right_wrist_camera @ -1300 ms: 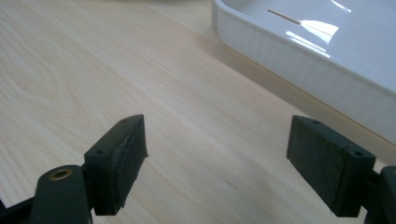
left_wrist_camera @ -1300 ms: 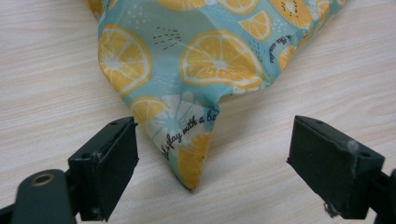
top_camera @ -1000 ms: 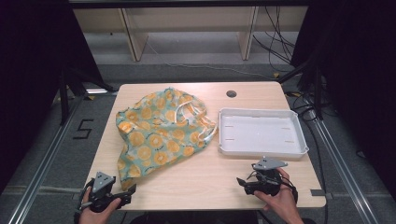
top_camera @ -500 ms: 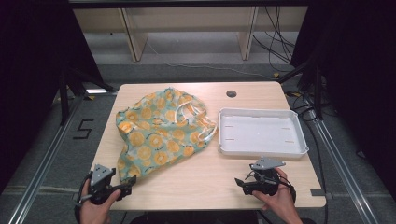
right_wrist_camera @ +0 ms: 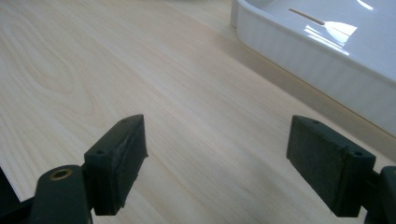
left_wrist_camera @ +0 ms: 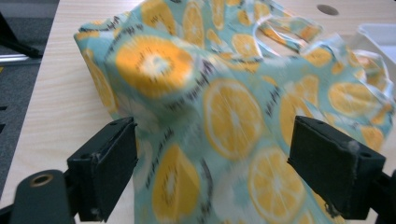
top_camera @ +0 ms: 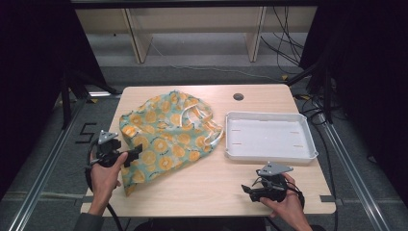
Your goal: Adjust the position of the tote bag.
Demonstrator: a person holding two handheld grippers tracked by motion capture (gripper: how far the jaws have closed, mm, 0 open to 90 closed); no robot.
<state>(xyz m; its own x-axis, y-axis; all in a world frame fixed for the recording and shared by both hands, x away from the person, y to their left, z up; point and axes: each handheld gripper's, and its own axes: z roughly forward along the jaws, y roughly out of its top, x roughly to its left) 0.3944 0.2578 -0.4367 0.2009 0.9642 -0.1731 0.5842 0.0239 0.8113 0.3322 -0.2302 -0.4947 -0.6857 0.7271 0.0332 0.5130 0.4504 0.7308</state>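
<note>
White numeral "5" (top_camera: 85, 133) on the grey floor (top_camera: 43, 159), left of table (top_camera: 202, 192)

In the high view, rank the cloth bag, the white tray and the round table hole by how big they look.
1. cloth bag, largest
2. white tray, somewhat smaller
3. table hole, by far the smallest

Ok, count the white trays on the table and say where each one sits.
1. The white tray sits on the table's right half, beside the orange-print cloth bag and beyond the right gripper. None seems hidden, though the bag could cover something small.
</note>
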